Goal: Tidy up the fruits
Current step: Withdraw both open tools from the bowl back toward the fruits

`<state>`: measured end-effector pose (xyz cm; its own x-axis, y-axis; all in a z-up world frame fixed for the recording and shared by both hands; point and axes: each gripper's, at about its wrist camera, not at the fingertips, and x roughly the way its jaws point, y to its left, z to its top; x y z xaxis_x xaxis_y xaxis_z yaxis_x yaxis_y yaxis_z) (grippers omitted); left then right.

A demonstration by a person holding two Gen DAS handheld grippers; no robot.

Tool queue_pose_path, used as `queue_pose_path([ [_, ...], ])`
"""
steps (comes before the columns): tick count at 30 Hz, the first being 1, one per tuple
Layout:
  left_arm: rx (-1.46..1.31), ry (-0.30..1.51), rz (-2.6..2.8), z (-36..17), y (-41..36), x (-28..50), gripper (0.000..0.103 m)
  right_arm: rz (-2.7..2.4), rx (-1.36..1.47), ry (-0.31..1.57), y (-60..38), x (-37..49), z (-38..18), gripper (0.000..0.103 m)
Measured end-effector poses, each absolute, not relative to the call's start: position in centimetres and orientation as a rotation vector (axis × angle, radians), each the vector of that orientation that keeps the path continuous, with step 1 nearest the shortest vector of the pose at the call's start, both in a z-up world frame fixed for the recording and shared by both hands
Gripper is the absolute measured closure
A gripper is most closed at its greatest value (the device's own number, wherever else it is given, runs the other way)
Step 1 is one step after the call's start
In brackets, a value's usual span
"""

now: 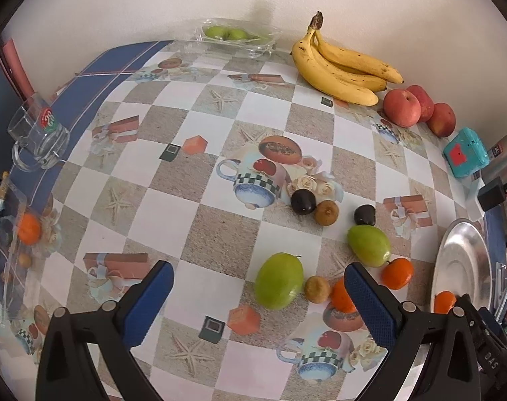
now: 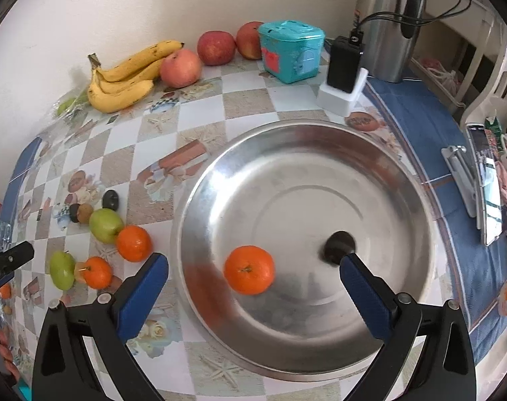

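The right claw (image 2: 253, 297) gapes wide above the steel plate (image 2: 404, 200), an orange (image 2: 249, 269) lying free below; the left claw (image 1: 258, 304) gapes empty over the counter (image 1: 220, 240).

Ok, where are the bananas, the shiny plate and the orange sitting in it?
bananas (image 1: 340, 67): left wrist view, middle of the bunch.
shiny plate (image 2: 320, 180): right wrist view, bare metal inside.
orange (image 2: 249, 270): right wrist view, middle of its peel.

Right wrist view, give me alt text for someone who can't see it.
The open right gripper hovers over a metal plate holding one orange and a small dark fruit. More fruit lies on the checked tablecloth to the left.
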<state>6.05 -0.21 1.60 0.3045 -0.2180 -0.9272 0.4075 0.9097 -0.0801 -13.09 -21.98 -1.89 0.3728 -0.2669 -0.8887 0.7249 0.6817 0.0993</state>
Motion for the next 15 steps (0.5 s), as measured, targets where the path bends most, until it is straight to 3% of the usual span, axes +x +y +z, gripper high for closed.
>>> queue_pose_path([
  [15,0.116,1.158,-0.33,2.1,3.1,8.6,0.0,-0.476,0.515,1.004,-17.3,-9.2,-2.0,0.001],
])
